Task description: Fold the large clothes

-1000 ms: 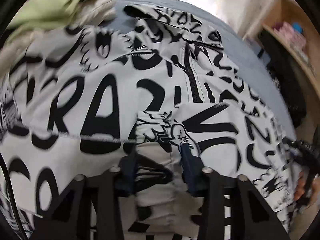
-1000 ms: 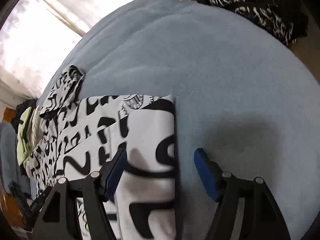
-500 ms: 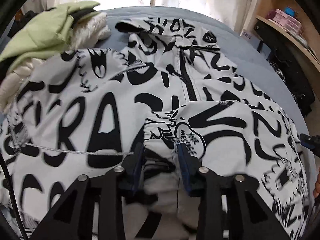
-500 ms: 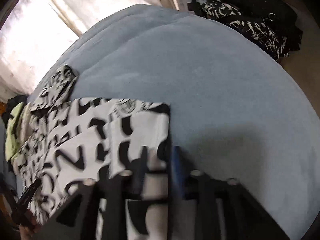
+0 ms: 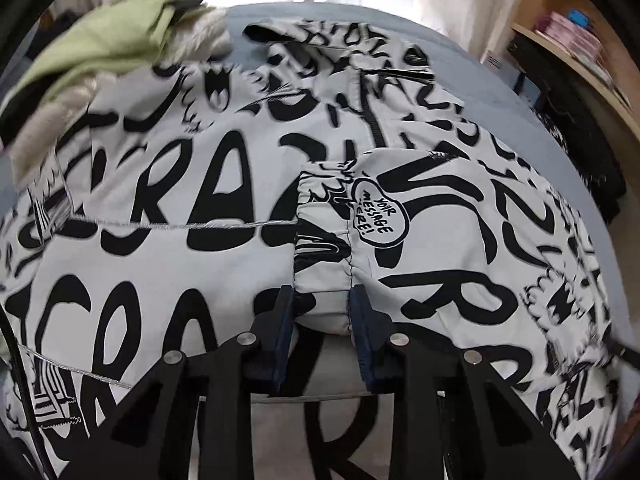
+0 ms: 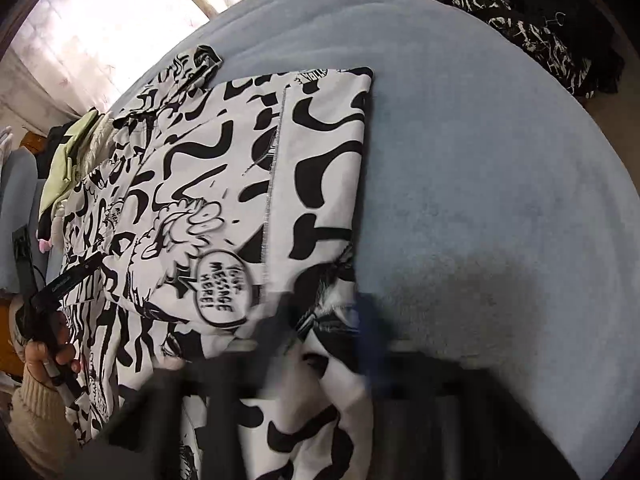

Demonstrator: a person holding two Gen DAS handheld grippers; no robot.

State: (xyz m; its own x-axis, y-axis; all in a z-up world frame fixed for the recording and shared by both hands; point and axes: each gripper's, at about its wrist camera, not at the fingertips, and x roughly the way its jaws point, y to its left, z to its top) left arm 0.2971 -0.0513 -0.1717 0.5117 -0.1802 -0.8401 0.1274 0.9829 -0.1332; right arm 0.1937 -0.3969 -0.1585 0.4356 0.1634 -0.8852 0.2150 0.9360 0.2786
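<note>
Closing now, your left hand-held gripper (image 5: 322, 312) has its blue pads on both sides of the gathered sleeve cuff (image 5: 322, 236), and the cloth bulges between them, so I judge that it grips the cuff. Your right hand-held gripper (image 6: 326, 320) is blurred; its jaws are closing too, with the lower edge of the jacket (image 6: 224, 184) between the pads and, it seems, pinched. To do this fold well, keep both grips firm and carry the two held edges together at the same height, so that the cloth does not twist. Lay the sleeve flat and straight across the body before you let go, and do not drag the layers below.

The jacket is white with big black graffiti letters, a dark zipper (image 5: 374, 120) down the middle and a speech bubble printed beside the cuff. It lies spread on the light blue bed (image 6: 480, 160), with one side already folded in to a straight edge. A green and cream garment (image 5: 104, 44) lies just beside its far corner.
</note>
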